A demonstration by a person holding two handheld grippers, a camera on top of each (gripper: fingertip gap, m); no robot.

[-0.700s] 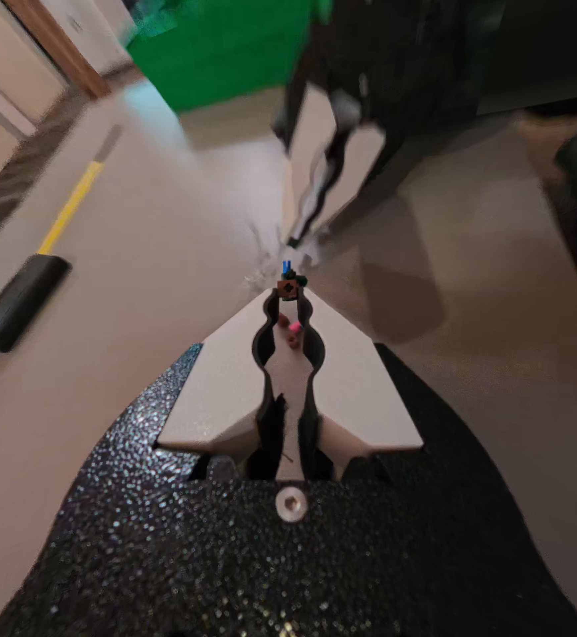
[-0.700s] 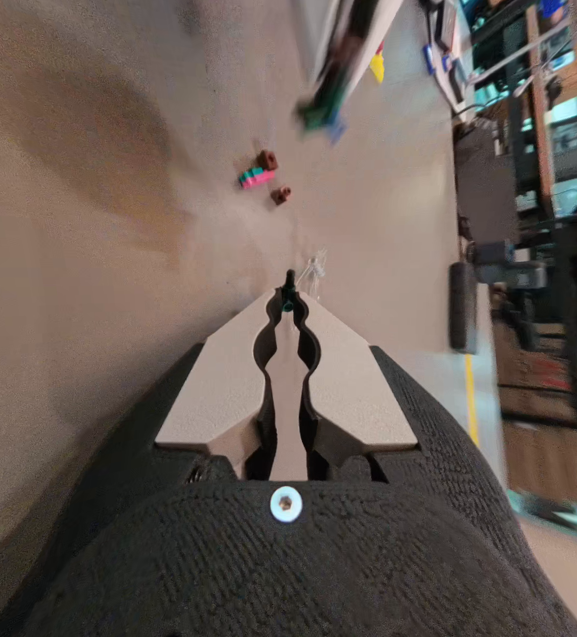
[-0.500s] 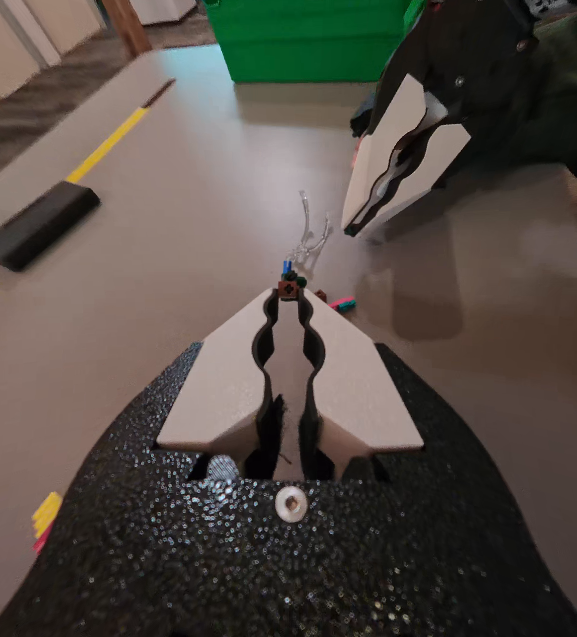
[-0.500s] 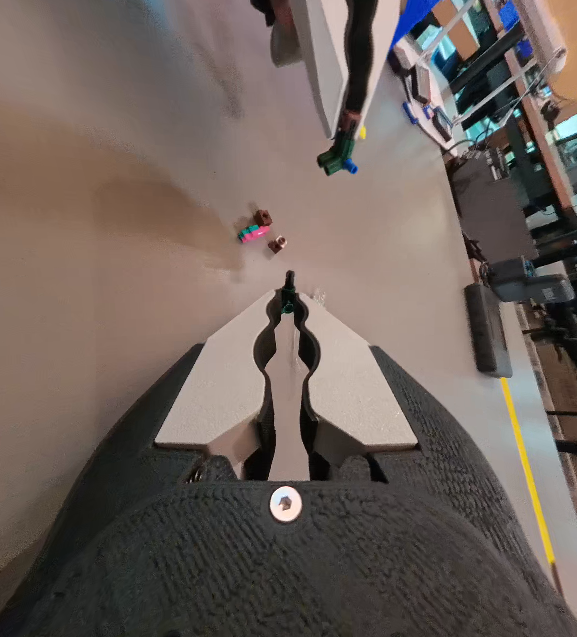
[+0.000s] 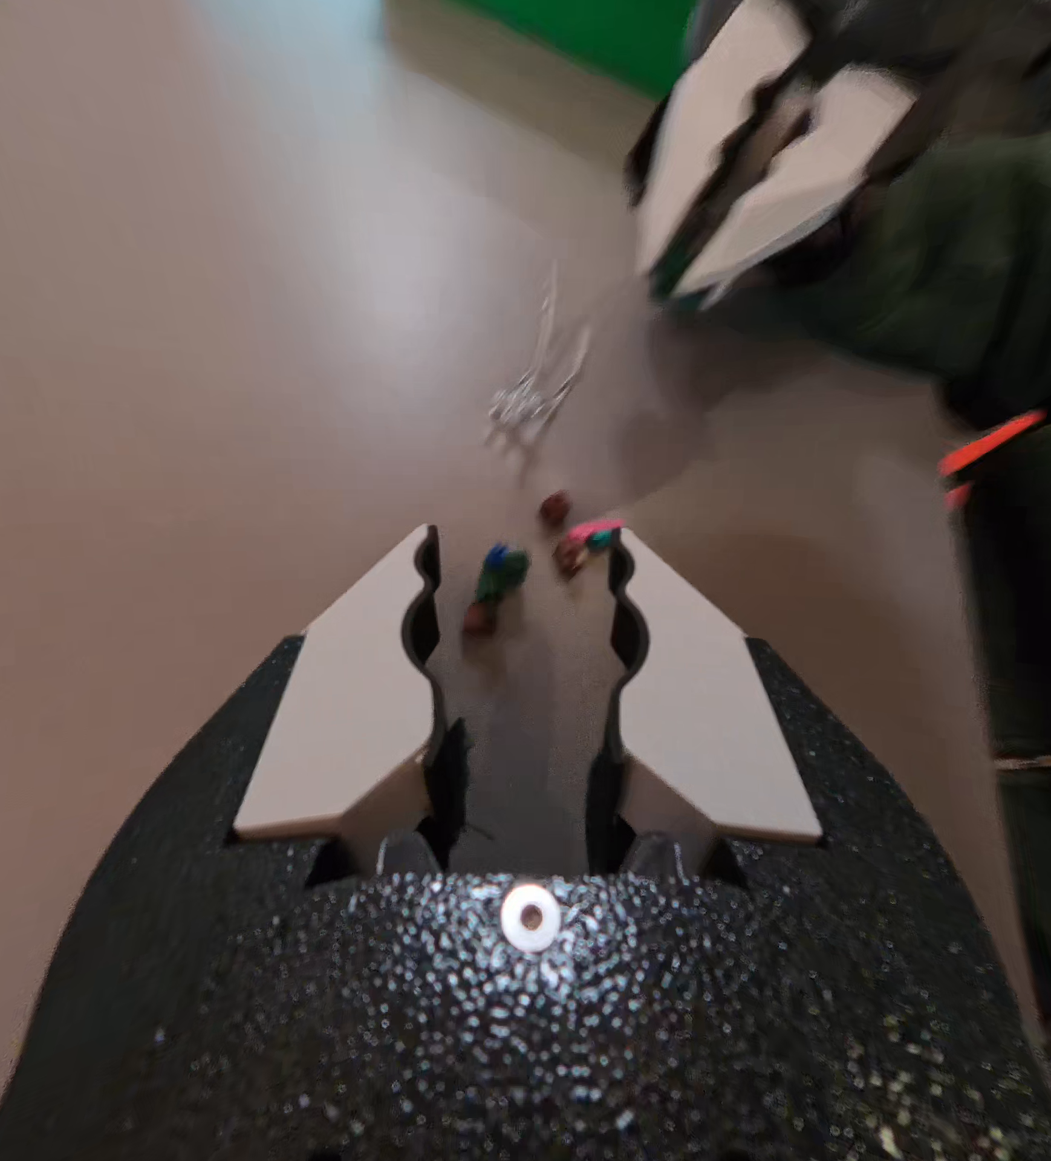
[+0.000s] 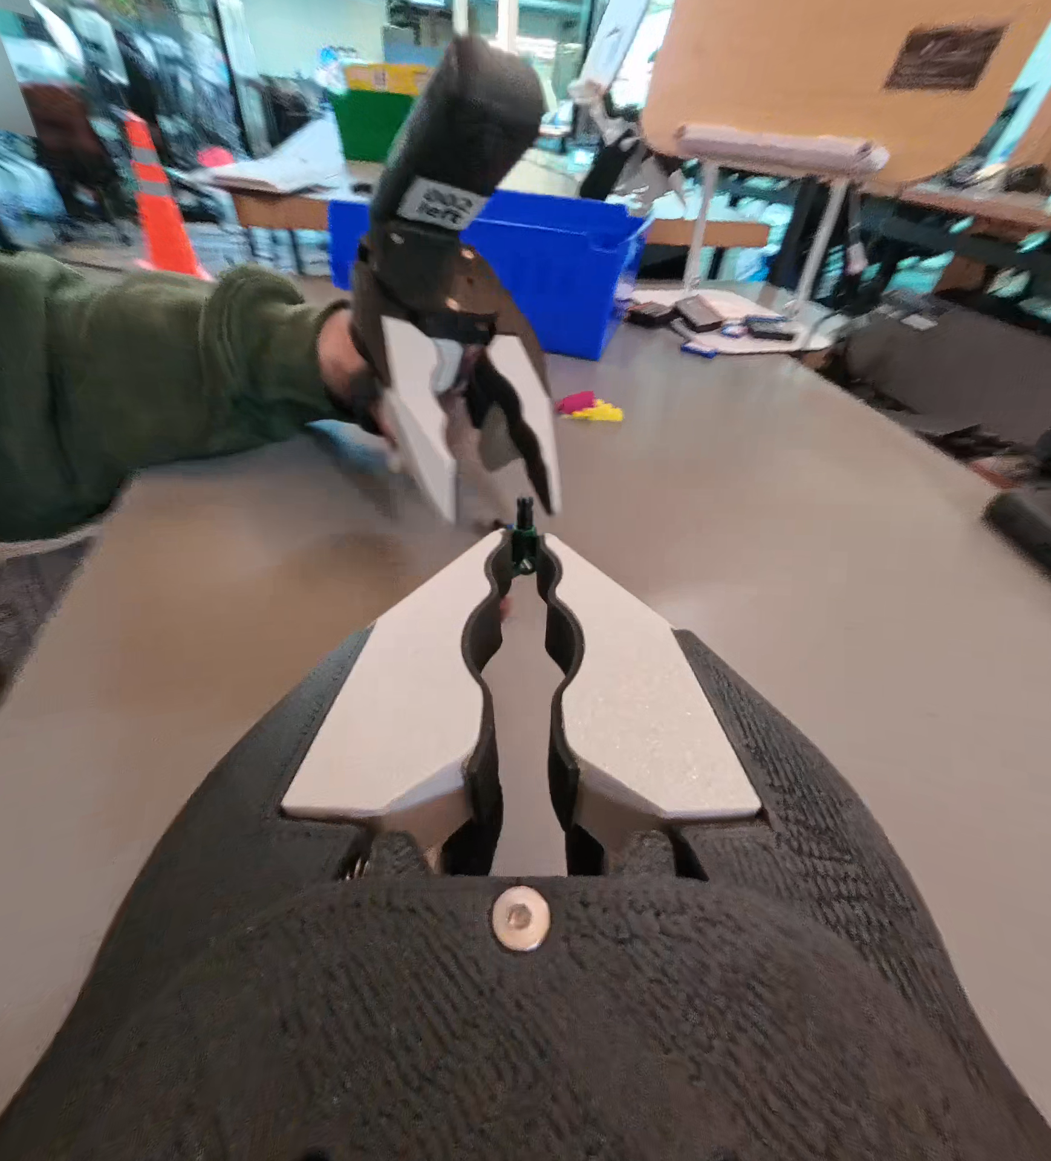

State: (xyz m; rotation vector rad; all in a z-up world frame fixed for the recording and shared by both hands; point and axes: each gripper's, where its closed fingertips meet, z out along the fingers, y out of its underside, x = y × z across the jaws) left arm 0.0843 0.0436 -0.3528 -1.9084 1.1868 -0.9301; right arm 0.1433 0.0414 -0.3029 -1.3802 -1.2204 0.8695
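Note:
My left gripper [image 5: 524, 541] is open and empty above the grey table [image 5: 196, 377]. A small brown, green and blue brick piece [image 5: 495, 587] lies on the table between its fingers. Two brown bricks [image 5: 553, 507] and a pink and teal piece [image 5: 595, 534] lie just beyond. My right gripper [image 6: 523, 541] is shut on a small green and black piece [image 6: 522, 546]. The left gripper also shows in the right wrist view [image 6: 498, 509], open, just beyond my right fingertips. The right gripper shows blurred in the left wrist view [image 5: 667, 289] at upper right.
A clear plastic piece [image 5: 535, 389] lies on the table past the bricks. A person's green sleeve [image 6: 102, 377] reaches in from the left. Yellow and pink pieces [image 6: 592, 407] lie farther back, with a blue bin [image 6: 560, 276] and an orange cone [image 6: 162, 201] behind. The left gripper's tips are roughly 8 cm from the right gripper's.
My left gripper has opened and let go of the brown, green and blue piece, which now lies on the table. My right gripper has swung round level, still shut on its green piece.

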